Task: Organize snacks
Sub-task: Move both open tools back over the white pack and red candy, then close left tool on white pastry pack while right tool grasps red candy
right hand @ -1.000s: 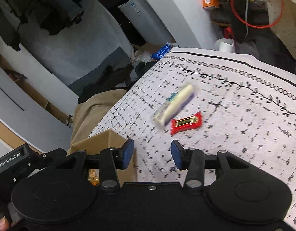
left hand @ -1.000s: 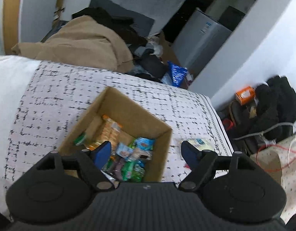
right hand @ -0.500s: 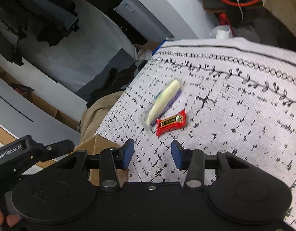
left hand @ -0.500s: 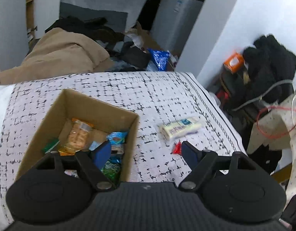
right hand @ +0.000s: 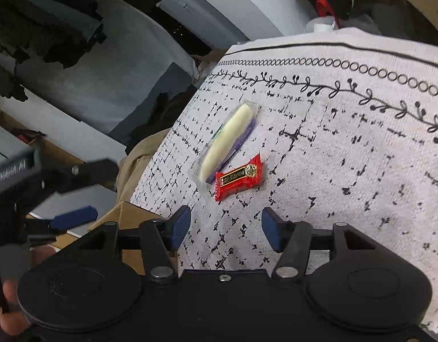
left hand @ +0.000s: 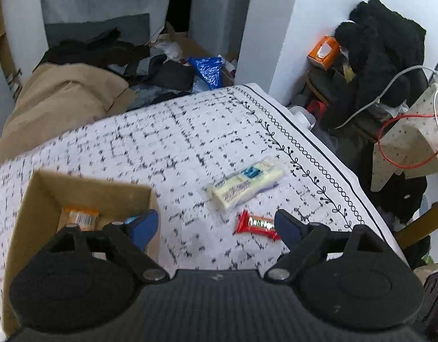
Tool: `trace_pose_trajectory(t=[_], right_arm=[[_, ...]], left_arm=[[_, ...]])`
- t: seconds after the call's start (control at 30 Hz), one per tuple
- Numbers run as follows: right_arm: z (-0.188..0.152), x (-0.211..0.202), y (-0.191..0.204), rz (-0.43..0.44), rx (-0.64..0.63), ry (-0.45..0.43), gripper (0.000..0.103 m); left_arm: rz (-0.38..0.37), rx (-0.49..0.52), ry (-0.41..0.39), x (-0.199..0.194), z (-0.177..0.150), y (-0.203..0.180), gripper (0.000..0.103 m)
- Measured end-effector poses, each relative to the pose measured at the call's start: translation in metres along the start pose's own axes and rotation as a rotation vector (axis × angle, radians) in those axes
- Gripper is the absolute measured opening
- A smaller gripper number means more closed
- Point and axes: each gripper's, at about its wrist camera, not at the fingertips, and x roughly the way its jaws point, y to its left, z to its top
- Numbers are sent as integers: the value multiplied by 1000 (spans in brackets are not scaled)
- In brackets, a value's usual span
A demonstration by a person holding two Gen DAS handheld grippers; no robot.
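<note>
A small red candy wrapper (right hand: 238, 177) and a long pale snack in clear wrap (right hand: 227, 139) lie side by side on the patterned cloth (right hand: 347, 148). My right gripper (right hand: 223, 229) is open and empty just short of the red candy. In the left wrist view the red candy (left hand: 257, 224) and pale snack (left hand: 244, 185) lie right of the cardboard box (left hand: 76, 191), which holds several snacks. My left gripper (left hand: 216, 226) is open and empty, above the box's right wall and the cloth. It also shows at the left of the right wrist view (right hand: 73, 216).
The cloth's bordered edge (left hand: 327, 159) drops off at the right. Beyond it are dark clothes (left hand: 381, 57), an orange box (left hand: 324, 51) and a red cable (left hand: 404, 154). Piled clothing and a tan blanket (left hand: 62, 102) lie past the far edge.
The left view has swung right from the box toward the two loose snacks. My right gripper has opened wider and moved closer to the red candy.
</note>
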Motion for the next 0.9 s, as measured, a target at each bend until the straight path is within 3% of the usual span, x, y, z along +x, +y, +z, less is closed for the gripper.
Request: trace_pose_trajectory(t=[0.23, 0.57, 0.9], right_arm=[[-1, 23, -1, 36, 7, 39, 52], [1, 49, -8, 31, 39, 65, 28], [25, 63, -15, -4, 111, -24, 30]], left_arm=[[10, 33, 21, 21, 20, -7, 92], [7, 34, 26, 45, 33, 5, 92], [-46, -9, 46, 70, 27, 17, 92]])
